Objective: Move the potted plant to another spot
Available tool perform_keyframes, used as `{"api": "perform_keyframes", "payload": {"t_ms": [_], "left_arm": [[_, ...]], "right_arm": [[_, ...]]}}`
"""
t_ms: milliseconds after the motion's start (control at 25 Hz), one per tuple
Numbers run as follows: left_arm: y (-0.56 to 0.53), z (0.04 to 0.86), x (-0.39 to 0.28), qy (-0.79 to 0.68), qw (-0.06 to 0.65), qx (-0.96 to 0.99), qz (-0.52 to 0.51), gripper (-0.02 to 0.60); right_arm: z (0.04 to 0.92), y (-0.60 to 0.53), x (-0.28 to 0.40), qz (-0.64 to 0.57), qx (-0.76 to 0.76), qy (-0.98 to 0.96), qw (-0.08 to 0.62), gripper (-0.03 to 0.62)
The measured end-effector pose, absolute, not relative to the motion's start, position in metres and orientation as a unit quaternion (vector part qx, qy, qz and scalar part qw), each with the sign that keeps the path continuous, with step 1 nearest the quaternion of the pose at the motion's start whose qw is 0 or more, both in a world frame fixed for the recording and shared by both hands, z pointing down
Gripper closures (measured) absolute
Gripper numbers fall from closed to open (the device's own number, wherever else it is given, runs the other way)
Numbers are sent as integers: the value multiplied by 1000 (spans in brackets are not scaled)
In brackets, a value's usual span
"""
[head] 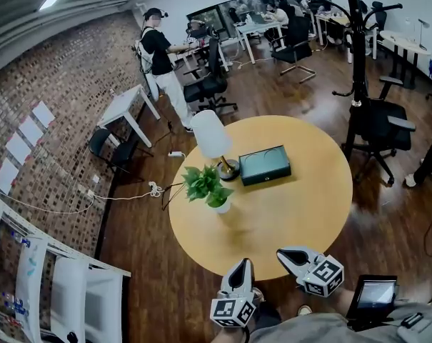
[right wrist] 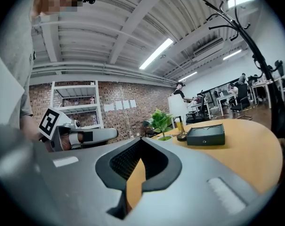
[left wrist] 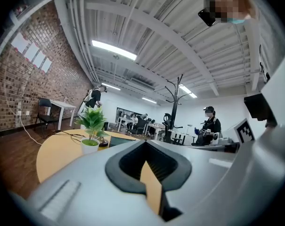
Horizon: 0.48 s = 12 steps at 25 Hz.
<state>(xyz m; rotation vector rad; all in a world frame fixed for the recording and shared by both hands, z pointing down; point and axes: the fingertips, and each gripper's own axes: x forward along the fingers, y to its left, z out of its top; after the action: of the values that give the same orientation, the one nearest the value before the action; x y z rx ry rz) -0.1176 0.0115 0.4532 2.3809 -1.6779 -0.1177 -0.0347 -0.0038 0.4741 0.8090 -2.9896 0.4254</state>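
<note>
On the round table [head: 301, 213], beside the lamp [head: 213, 138], stands the potted plant [head: 207, 186]: probably light, top-heavy, leaves soft, so grasp its white pot [head: 222, 207]. Left gripper [head: 242, 266] and right gripper [head: 285, 254]: jaws pressed together, empty

The potted plant [head: 207, 186] has bright green leaves over a white pot on the honey-yellow table [head: 308, 206], near a white-shaded lamp [head: 211, 136] and a dark green box [head: 265, 165], while the left gripper [head: 242, 266] and right gripper [head: 285, 254] are pale grey with black-and-white square markers, against a mottled red-brown brick wall [head: 66, 77].
</note>
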Motion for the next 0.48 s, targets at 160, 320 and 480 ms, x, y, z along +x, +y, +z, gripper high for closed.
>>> {"api": "perform_keyframes", "payload": {"t_ms": [160, 320, 480], "left_arm": [[-27, 462, -150, -559, 120, 820, -36, 580], [-67, 463, -184, -541, 123, 831, -34, 580], [-102, 469, -219, -524, 127, 842, -28, 580]], "right_arm": [[480, -40, -65, 135, 275, -952, 14, 590], [482, -79, -98, 133, 295, -946, 21, 590], [491, -115, -130, 132, 316, -939, 28, 589]]}}
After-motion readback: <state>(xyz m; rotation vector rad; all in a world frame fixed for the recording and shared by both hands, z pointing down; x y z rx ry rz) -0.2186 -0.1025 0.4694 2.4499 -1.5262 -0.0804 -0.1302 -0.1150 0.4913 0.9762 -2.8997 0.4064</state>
